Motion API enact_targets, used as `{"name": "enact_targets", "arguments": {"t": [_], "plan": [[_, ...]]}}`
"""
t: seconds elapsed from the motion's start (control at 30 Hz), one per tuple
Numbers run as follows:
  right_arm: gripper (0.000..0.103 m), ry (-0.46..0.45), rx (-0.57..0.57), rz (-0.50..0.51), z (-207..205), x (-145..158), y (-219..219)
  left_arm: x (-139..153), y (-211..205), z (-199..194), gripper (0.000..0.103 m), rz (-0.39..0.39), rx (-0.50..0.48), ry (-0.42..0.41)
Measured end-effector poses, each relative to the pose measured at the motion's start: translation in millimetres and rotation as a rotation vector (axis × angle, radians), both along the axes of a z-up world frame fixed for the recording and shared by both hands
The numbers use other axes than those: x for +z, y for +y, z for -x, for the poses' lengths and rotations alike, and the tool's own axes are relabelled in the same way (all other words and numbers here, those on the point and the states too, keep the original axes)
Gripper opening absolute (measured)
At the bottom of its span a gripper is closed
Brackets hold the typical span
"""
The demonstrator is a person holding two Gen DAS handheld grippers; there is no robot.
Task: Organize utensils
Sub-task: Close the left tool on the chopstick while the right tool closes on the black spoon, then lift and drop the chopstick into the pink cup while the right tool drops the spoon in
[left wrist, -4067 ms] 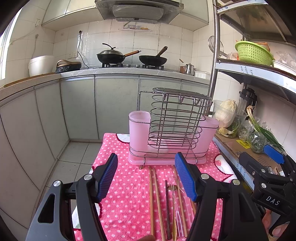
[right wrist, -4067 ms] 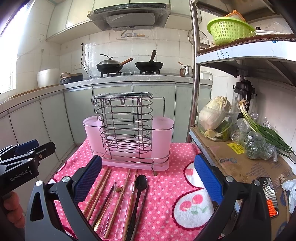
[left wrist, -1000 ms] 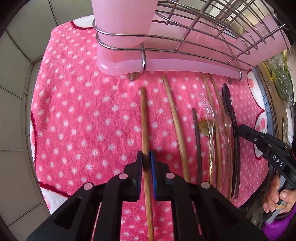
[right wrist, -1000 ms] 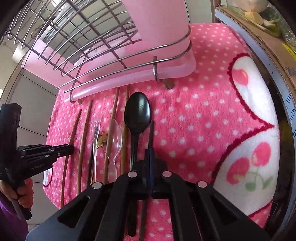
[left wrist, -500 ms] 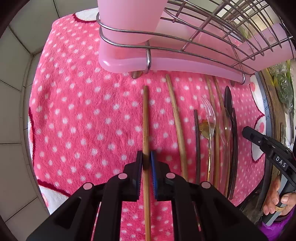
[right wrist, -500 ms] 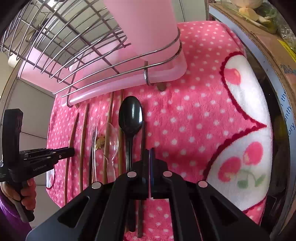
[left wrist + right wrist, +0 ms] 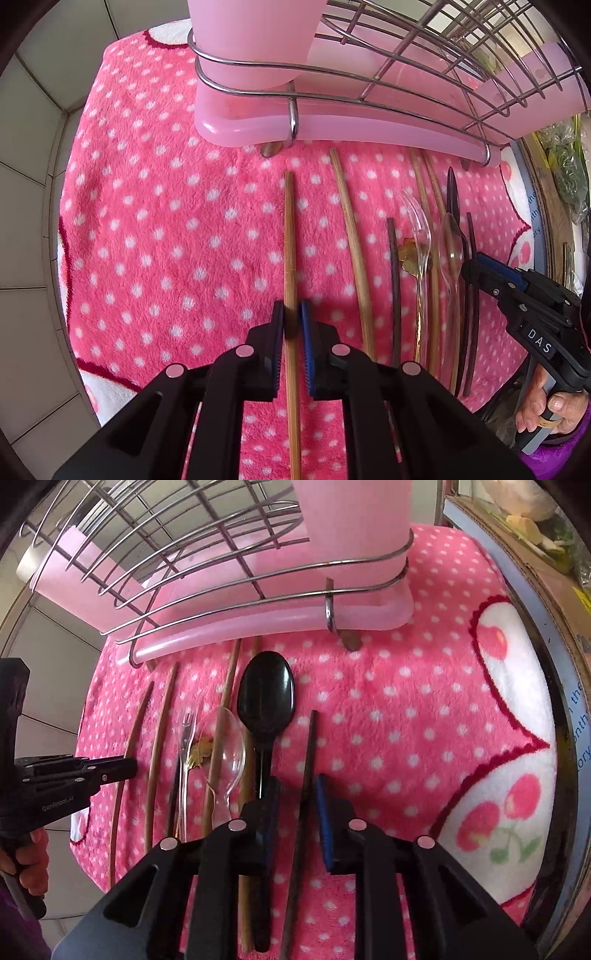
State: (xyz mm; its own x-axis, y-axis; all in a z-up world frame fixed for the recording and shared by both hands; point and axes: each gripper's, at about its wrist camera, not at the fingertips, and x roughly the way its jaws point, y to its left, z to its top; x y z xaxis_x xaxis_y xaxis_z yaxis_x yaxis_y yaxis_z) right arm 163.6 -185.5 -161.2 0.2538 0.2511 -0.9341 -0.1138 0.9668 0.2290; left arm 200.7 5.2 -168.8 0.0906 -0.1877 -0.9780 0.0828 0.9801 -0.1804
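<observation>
The left gripper (image 7: 292, 319) was clamped on a bamboo chopstick (image 7: 289, 236), ready for lifting. The right gripper (image 7: 295, 805) had just been opening, its pads standing clear astride a dark chopstick (image 7: 308, 749). The pink holder (image 7: 332, 122) stood at twelve o'clock.

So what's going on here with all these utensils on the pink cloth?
A person is sorting utensils laid in a row on a pink polka-dot cloth in front of a pink plastic and wire utensil holder. The left gripper is shut on a light bamboo chopstick at the row's left end. The right gripper has just been opening, with a dark brown chopstick between its pads, beside a black plastic spoon. Nothing is in the holder yet.
</observation>
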Motion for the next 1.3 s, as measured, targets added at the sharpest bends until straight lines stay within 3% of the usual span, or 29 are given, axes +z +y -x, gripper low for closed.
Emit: {"name": "enact_targets", "arguments": {"t": [0.03, 0.1, 0.27, 0.5, 0.63, 0.93, 1.13, 1.3], "plan": [[0.01, -0.013, 0.003, 0.02, 0.6, -1.4, 6.5, 0.6, -2.1, 0.5, 0.009, -0.011, -0.003, -0.005], [0.006, -0.032, 0.002, 0.027, 3.6, -1.9, 5.7, 2.5, -5.8, 3.6, 0.007, -0.036, -0.013, -0.024], [0.005, -0.059, -0.045, -0.061, 15.5, 5.8, -13.9, 10.1, -1.3, 18.6, 0.006, -0.01, -0.002, -0.064], [0.005, -0.151, -0.082, -0.163, 38.8, 42.8, -46.3, 43.3, 22.9, 55.0, 0.006, 0.06, 0.019, -0.147], [0.005, -0.245, -0.082, -0.194, 57.1, 67.9, -58.7, 79.6, 41.3, 82.7, 0.006, 0.13, 0.042, -0.269], [0.005, -0.479, -0.084, -0.201, 69.9, 153.7, -79.2, 184.6, 76.8, 120.2, 0.006, 0.234, 0.144, -0.642], [0.005, -0.615, -0.07, -0.174, 58.9, 217.8, -83.5, 252.7, 89.3, 111.6, 0.006, 0.246, 0.199, -0.881], [0.005, -0.707, -0.083, -0.159, 39.8, 262.3, -88.0, 277.7, 95.0, 76.1, 0.006, 0.281, 0.285, -0.997]]}}
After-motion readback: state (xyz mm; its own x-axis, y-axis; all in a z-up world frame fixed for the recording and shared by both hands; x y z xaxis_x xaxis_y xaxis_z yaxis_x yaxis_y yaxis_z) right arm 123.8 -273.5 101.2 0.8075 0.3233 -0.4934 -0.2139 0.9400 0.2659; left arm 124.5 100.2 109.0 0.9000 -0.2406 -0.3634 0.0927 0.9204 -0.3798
